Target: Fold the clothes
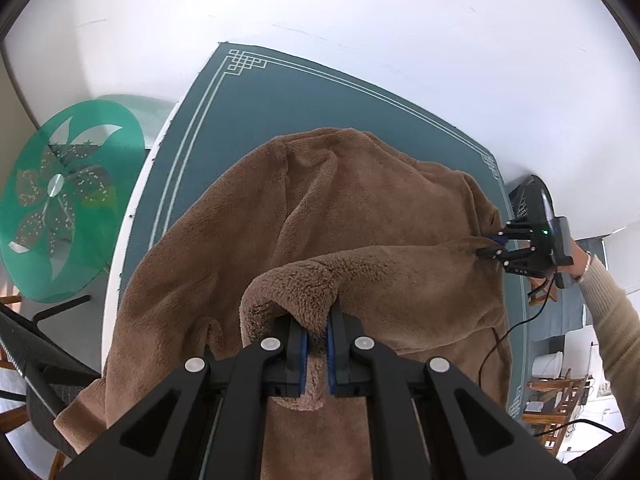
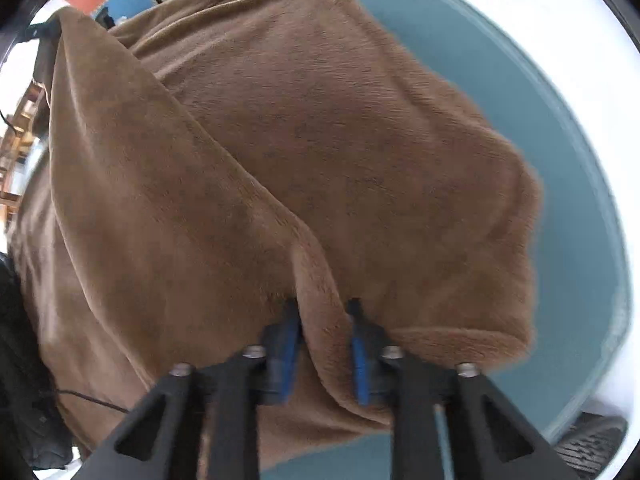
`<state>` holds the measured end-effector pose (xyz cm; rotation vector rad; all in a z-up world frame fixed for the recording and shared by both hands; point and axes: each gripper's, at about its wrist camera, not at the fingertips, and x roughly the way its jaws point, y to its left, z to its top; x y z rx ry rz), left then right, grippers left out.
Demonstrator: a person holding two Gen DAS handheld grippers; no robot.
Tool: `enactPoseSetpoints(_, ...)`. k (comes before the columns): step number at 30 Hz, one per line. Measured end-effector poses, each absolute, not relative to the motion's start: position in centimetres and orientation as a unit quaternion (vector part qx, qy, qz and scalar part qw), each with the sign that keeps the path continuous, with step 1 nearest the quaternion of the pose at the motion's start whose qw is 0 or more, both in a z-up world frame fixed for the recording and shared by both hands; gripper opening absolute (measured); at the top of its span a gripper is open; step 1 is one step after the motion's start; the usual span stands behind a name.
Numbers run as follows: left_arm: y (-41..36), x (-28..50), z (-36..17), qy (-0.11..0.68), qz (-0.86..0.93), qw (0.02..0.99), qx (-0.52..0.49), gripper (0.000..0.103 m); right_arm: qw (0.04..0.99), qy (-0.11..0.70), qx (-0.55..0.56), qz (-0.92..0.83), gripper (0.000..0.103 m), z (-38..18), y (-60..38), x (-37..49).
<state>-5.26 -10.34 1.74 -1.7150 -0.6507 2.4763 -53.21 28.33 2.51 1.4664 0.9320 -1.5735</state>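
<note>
We saw the left gripper [image 1: 316, 344] with its jaws drawn nearly together, a fold of the brown fleece garment [image 1: 320, 216] pinched between the blue pads [image 1: 305, 350]. The fold rose out of the grip as a fuzzy hump and fell away to the left. The right gripper [image 2: 324, 344] stood a little wider, its jaws clamped on a thick ridge of the same garment [image 2: 280, 160], with cloth bulging out on both sides of the blue pads [image 2: 360, 364].

From the left wrist view we found the right gripper [image 1: 490, 246] at the garment's right side, close to the right edge of the mat, its fingers level and pointing left into the cloth. The person's right hand [image 1: 574, 256] held its handle, a beige sleeve [image 1: 616, 320] running back toward the lower right. A black cable [image 1: 516, 328] hung from it.

The garment lay heaped over the near and middle part of a teal mat [image 1: 248, 92] with pale border lines, which covered a white table [image 1: 132, 208]. The mat's far left corner and far edge stayed bare. Beyond the table's left edge stood a round green glass tabletop [image 1: 72, 200] with a flower pattern, and a black chair [image 1: 44, 364] sat at the near left. White wall [image 1: 360, 20] closed the far side, and wooden furniture [image 1: 560, 392] showed at the right, too small for us to tell more
</note>
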Motion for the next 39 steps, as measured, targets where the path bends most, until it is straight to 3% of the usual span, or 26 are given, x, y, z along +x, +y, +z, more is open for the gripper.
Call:
enactPoseSetpoints(9,-11.9,-10.0,-3.2,-0.243,0.782,0.000,-0.573,0.008,0.223,0.350,0.558,-0.719,0.013,3.7,34.0,-56.5)
enactPoseSetpoints(13,-13.1,-11.5,-6.7,-0.216,0.762,-0.044,-0.608,0.017,0.212,0.291,0.536,-0.763,0.015,5.3,34.9,-56.2)
enactPoseSetpoints(14,-13.2,-11.6,-7.2,-0.209,0.757,-0.051,-0.617,0.020,0.208,0.271,0.530,-0.776,0.020,6.1,35.0,-55.8)
enactPoseSetpoints(15,-13.2,-11.6,-7.6,-0.206,0.754,-0.054,-0.621,0.023,0.210,0.251,0.523,-0.787,0.035,7.1,35.0,-55.3)
enactPoseSetpoints(16,-13.3,-11.5,-7.8,-0.203,0.752,-0.060,-0.625,0.032,0.216,0.233,0.513,-0.797,0.051,8.0,34.9,-54.6)
enactPoseSetpoints(17,-13.4,-11.4,-7.9,-0.196,0.751,-0.069,-0.627,0.044,0.225,0.219,0.502,-0.806,0.085,8.8,34.5,-53.6)
enactPoseSetpoints(18,-13.4,-11.3,-8.0,-0.191,0.750,-0.078,-0.628,0.049,0.235,0.207,0.490,-0.814,0.094,9.6,34.0,-52.5)
enactPoseSetpoints(20,-13.5,-11.0,-7.6,-0.192,0.751,-0.084,-0.626,0.057,0.247,0.185,0.477,-0.823,0.094,10.7,33.1,-50.5)
enactPoseSetpoints(25,-13.5,-9.5,-5.6,-0.200,0.768,-0.101,-0.600,0.062,0.263,0.149,0.507,-0.807,0.094,9.1,30.0,-45.7)
enactPoseSetpoints(30,-11.2,-7.8,-4.5,-0.170,0.785,-0.079,-0.591,0.075,0.235,0.242,0.532,-0.776,0.094,4.1,28.4,-41.8)
enactPoseSetpoints(39,-9.2,-7.3,-8.1,-0.158,0.757,-0.067,-0.631,0.076,0.149,0.176,0.504,-0.832,0.094,6.4,37.1,-39.4)
